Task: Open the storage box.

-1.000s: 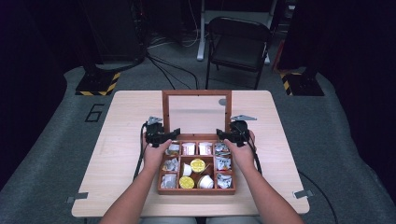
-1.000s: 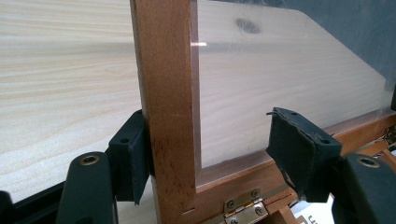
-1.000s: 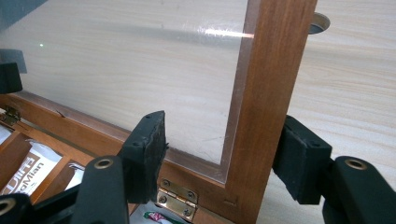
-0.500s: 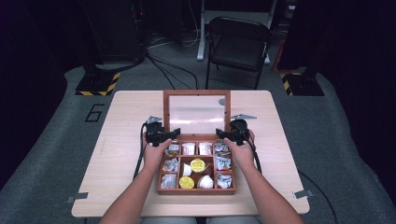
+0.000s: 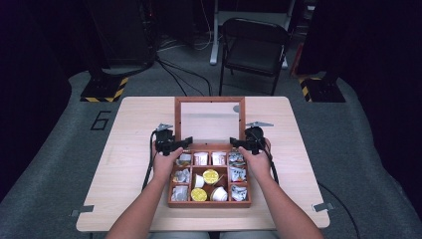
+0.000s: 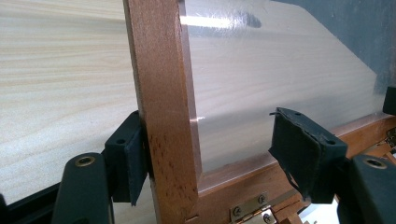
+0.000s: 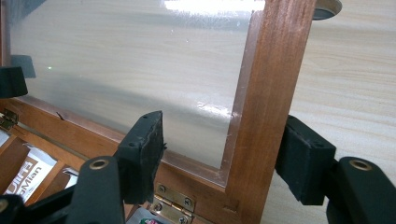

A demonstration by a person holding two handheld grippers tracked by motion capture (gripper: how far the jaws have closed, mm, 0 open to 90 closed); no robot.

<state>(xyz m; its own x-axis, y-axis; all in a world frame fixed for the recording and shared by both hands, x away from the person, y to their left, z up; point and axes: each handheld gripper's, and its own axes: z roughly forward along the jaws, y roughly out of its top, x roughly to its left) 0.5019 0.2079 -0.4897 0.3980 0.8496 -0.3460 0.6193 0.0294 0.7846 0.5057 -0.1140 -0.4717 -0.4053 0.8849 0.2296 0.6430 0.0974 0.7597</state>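
My left gripper (image 6: 210, 163) straddles the left rail of the lid (image 6: 161, 93), one jaw touching the outer edge at nine o'clock, the other off the pane, while my right gripper (image 7: 224, 158) gapes astride the right rail of the box (image 5: 209, 201) at mid-table (image 5: 124, 124).

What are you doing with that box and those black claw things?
A person holds a claw in each hand at a wooden box full of small packets and cups. The box's lid, a wood frame with a clear pane, stands open. The left claw straddles the lid's left side rail near the hinge, one pad touching the wood and the other off it. The right claw straddles the right rail, both pads apart from it. Neither claw is clamped on the lid.
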